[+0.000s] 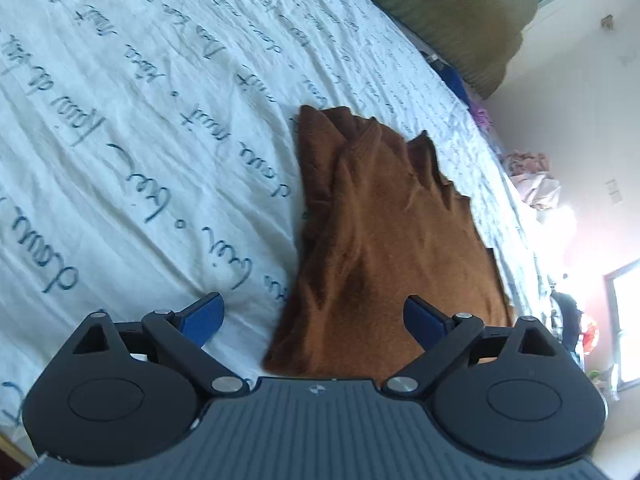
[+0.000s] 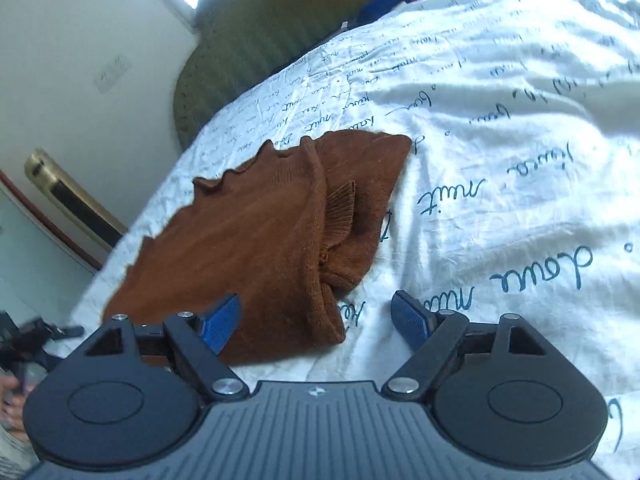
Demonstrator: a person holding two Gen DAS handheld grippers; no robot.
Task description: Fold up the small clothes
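Observation:
A small brown knit garment (image 1: 380, 240) lies folded on a white bedsheet (image 1: 140, 140) printed with blue script. Its wavy hem runs along the far right side. My left gripper (image 1: 314, 314) is open and empty, hovering over the garment's near edge, its right finger above the cloth. In the right wrist view the same garment (image 2: 248, 240) lies left of centre, a ribbed cuff showing at the fold. My right gripper (image 2: 316, 316) is open and empty, at the garment's near right corner, its left finger over the cloth.
A green ribbed pillow (image 1: 460, 12) lies at the head of the bed; it also shows in the right wrist view (image 2: 260, 32). The bed edge (image 1: 532, 240) drops off to the right, with pink clothes (image 1: 532, 176) beyond. A wall and skirting (image 2: 60, 120) lie left.

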